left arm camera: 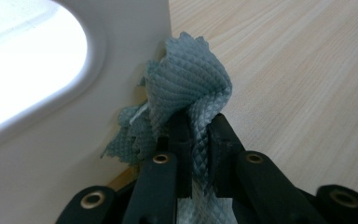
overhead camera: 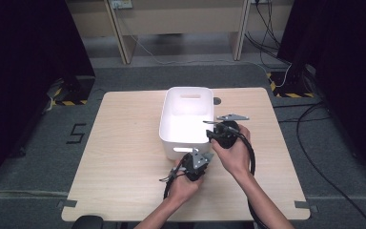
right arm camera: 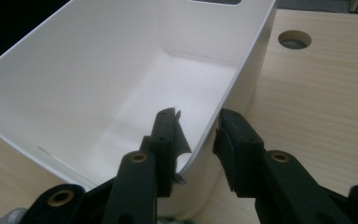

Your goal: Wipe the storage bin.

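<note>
A white plastic bin [overhead camera: 164,119] stands in the middle of the wooden table [overhead camera: 124,157]. My left gripper [left arm camera: 198,123] is shut on a grey-green waffle-textured cloth [left arm camera: 191,88], which is bunched up against the bin's near wall [left arm camera: 51,154] beside its handle opening. From above, the left gripper [overhead camera: 193,155] sits at the bin's near right corner. My right gripper [right arm camera: 198,119] is open and straddles the bin's rim [right arm camera: 242,70], one jaw inside and one outside. In the high view the right gripper [overhead camera: 210,135] is at the bin's right wall. The bin's inside looks bare.
A round cable hole [overhead camera: 217,101] lies in the tabletop behind the bin's right corner, also seen as the cable hole [right arm camera: 294,39]. Black cables trail from both grippers toward the front edge. Bare wood stretches left and right of the bin.
</note>
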A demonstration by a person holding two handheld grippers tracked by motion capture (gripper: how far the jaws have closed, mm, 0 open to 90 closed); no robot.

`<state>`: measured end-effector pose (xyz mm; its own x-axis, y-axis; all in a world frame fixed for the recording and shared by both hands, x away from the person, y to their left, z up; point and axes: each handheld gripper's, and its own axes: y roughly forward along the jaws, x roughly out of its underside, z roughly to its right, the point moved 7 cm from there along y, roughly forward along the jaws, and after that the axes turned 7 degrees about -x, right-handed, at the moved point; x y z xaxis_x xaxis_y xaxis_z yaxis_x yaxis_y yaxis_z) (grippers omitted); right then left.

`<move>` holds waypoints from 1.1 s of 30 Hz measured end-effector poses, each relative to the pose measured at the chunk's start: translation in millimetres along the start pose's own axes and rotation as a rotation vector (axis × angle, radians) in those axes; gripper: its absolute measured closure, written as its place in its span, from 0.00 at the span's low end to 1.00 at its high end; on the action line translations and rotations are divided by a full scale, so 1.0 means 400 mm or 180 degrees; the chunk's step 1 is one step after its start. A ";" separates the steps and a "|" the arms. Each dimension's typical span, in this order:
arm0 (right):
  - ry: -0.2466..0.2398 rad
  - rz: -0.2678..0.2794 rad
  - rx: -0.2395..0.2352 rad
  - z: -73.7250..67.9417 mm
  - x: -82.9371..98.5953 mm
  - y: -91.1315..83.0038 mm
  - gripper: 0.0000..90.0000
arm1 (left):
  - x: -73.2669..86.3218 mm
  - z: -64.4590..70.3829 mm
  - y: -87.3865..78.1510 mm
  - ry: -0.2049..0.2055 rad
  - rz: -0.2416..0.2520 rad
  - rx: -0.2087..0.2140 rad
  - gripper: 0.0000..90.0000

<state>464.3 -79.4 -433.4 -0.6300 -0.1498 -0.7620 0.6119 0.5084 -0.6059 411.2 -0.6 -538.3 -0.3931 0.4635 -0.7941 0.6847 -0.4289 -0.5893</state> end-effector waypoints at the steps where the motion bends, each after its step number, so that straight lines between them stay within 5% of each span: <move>1: 0.0000 0.0000 0.0000 0.000 0.000 0.000 0.76 | 0.000 0.000 0.001 -0.0010 0.0000 0.0003 0.91; 19: 0.0010 -0.0007 -0.0013 0.000 0.000 -0.001 0.76 | -0.027 0.015 0.009 0.0040 0.0012 0.0008 0.91; 33: 0.0013 -0.0005 -0.0027 -0.001 0.001 -0.001 0.76 | -0.080 0.009 -0.023 -0.0007 0.0191 0.0026 0.91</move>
<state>463.7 -79.5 -433.3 -0.6331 -0.1471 -0.7600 0.6067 0.5155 -0.6051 415.3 -14.1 -508.0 -0.3529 0.4351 -0.8284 0.7021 -0.4621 -0.5418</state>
